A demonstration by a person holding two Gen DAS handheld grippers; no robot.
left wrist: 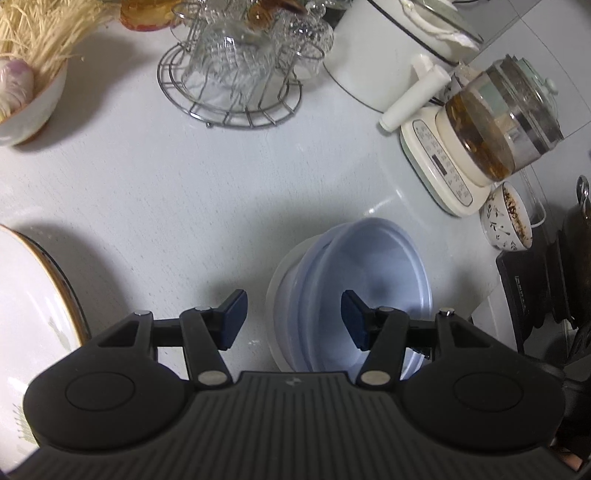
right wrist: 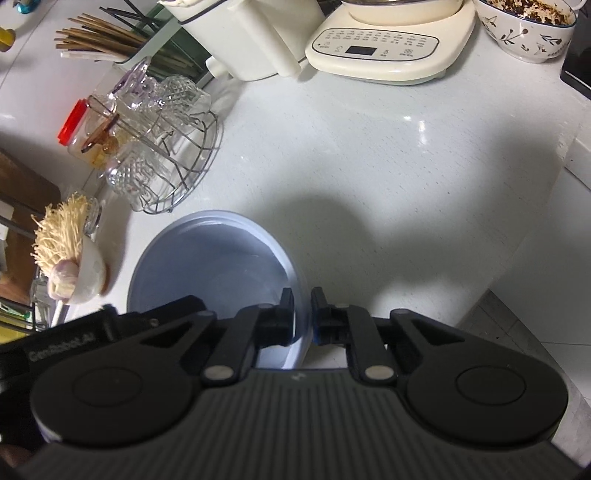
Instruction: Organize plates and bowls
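Note:
Two pale blue bowls (left wrist: 369,266) sit nested on the white counter, the upper one tilted. My left gripper (left wrist: 293,319) is open above the stack's left rim and holds nothing. A large white plate with a gold rim (left wrist: 33,295) lies at the left edge of the left wrist view. In the right wrist view my right gripper (right wrist: 303,314) is shut on the right rim of the blue bowl (right wrist: 214,258), one finger inside the rim and one outside.
A wire rack of glass cups (left wrist: 236,70) (right wrist: 159,147), a white bowl with noodles and garlic (left wrist: 26,85) (right wrist: 77,266), a white cooker (left wrist: 388,48), a glass kettle on a cream base (left wrist: 491,125) (right wrist: 391,40), and a patterned bowl (left wrist: 506,218) (right wrist: 528,29) ring the counter. Chopsticks (right wrist: 103,40) stand at the back.

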